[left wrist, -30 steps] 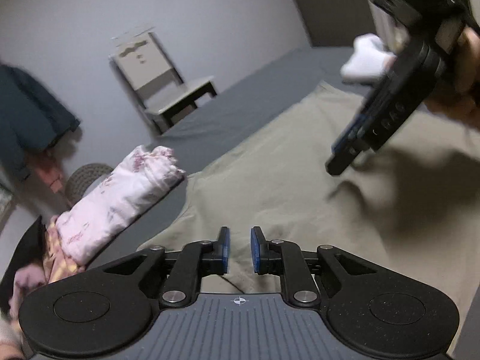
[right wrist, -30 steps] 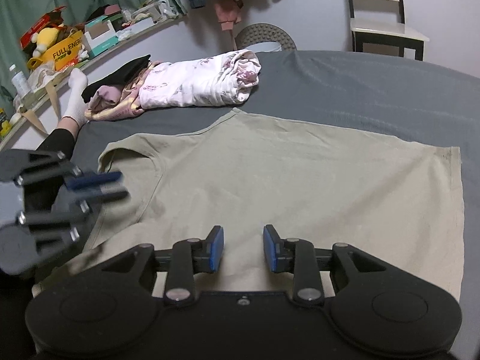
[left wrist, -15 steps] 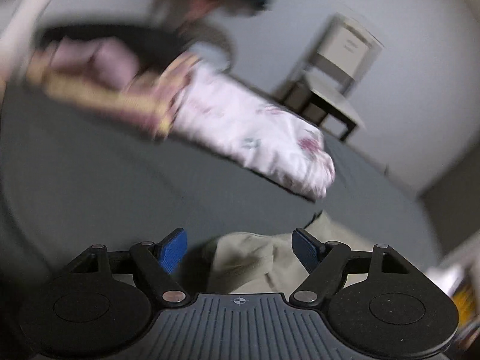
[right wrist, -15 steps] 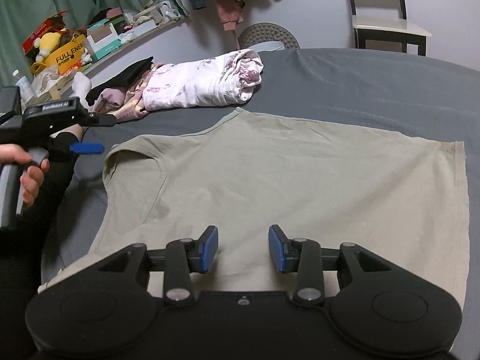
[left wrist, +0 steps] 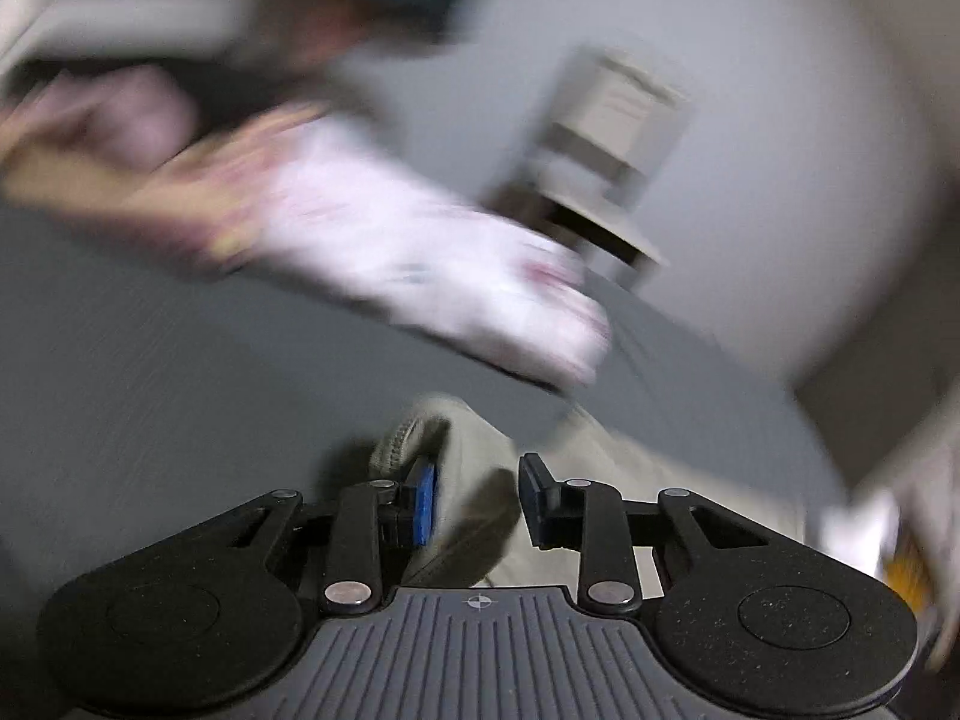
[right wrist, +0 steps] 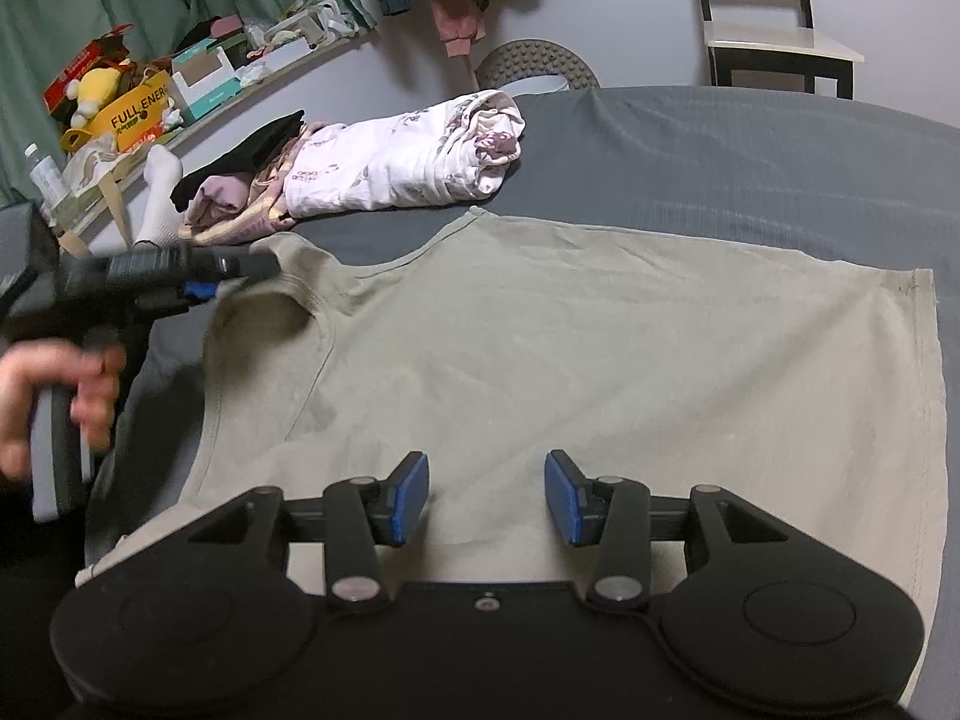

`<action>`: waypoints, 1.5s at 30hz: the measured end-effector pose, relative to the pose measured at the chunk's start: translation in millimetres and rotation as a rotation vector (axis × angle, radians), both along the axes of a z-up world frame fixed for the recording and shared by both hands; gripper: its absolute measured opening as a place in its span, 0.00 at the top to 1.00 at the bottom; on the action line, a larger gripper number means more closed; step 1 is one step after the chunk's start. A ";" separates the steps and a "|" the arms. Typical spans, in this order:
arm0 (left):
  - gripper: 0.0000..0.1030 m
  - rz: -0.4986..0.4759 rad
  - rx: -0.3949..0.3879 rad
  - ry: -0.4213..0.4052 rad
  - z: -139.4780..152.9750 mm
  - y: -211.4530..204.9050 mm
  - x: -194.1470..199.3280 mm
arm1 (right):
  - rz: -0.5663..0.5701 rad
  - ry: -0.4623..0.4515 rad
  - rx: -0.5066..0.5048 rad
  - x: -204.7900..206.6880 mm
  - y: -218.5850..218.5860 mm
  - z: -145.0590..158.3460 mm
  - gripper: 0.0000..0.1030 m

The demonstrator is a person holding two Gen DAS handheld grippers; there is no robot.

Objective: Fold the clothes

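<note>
An olive sleeveless shirt (right wrist: 600, 360) lies flat on the grey bed sheet (right wrist: 750, 150). My right gripper (right wrist: 487, 498) is open just above the shirt's near edge, with nothing between its fingers. A hand (right wrist: 54, 396) holds my left gripper (right wrist: 252, 276) at the shirt's shoulder strap on the left. The left wrist view is blurred by motion. There the left gripper (left wrist: 477, 501) stands part open, with the raised olive strap (left wrist: 474, 444) between its blue pads. I cannot see the pads pressing on the cloth.
A rolled white floral garment (right wrist: 408, 162) and a pile of other clothes (right wrist: 240, 204) lie at the bed's far side. A chair (right wrist: 774, 42) stands beyond the bed. A shelf with boxes (right wrist: 138, 108) runs along the left, and a socked foot (right wrist: 159, 186) rests near it.
The left gripper swung from over the shirt's middle to its shoulder strap, opened wide, then narrowed around the strap. The right gripper's jaws spread wider and it barely moved.
</note>
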State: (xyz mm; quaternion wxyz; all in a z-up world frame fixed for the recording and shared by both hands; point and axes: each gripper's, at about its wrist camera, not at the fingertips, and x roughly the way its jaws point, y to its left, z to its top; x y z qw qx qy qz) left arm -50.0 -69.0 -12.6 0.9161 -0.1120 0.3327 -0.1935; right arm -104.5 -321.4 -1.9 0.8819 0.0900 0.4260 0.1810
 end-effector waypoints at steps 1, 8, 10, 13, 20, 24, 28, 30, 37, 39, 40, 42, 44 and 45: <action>0.71 -0.070 0.046 -0.022 1.0 -13.2 -6.8 | 0.001 0.001 0.000 0.1 0.2 -0.5 0.59; 0.70 -0.284 0.194 -0.095 -5.0 -65.8 -42.3 | 0.006 0.002 -0.002 -0.5 1.0 -1.1 0.58; 0.70 -0.299 0.209 -0.144 2.3 -66.4 -50.3 | 0.001 0.001 0.003 -0.5 -0.1 -0.8 0.57; 0.69 -0.203 0.209 -0.218 20.2 -50.5 -57.8 | -0.002 0.003 0.008 -0.3 -0.7 -1.1 0.55; 0.67 0.038 0.178 -0.004 17.6 -11.3 -32.1 | 0.009 0.001 0.016 -1.6 0.7 -0.9 0.52; 0.67 0.057 0.064 0.076 4.0 -3.7 -20.9 | 0.008 0.002 0.023 -2.2 -0.3 -0.9 0.51; 0.67 0.095 -0.008 0.076 -3.5 -5.1 -18.4 | 0.000 0.015 0.048 0.0 -2.2 -2.7 0.50; 0.67 0.101 -0.016 0.076 -7.5 -10.8 -15.8 | -0.005 0.027 0.059 1.2 -2.1 -4.9 0.50; 0.68 0.110 0.002 0.091 -10.8 -25.6 -2.5 | -0.004 0.038 0.050 2.1 2.4 -7.4 0.49; 0.77 0.111 0.030 0.087 -10.2 -28.9 -0.6 | -0.002 0.039 0.049 1.9 2.4 -7.9 0.49; 0.86 0.113 0.039 0.085 -9.9 -29.1 0.1 | -0.002 0.040 0.049 2.0 2.0 -8.5 0.49; 0.89 0.111 0.050 0.081 -8.4 -27.8 0.8 | -0.003 0.043 0.051 2.4 1.2 -9.8 0.49; 0.91 0.098 0.063 0.075 -6.0 -25.8 1.1 | -0.004 0.045 0.053 2.4 0.6 -10.3 0.49; 0.91 0.093 0.078 0.067 -3.8 -24.8 0.8 | -0.004 0.046 0.054 2.3 0.1 -10.5 0.49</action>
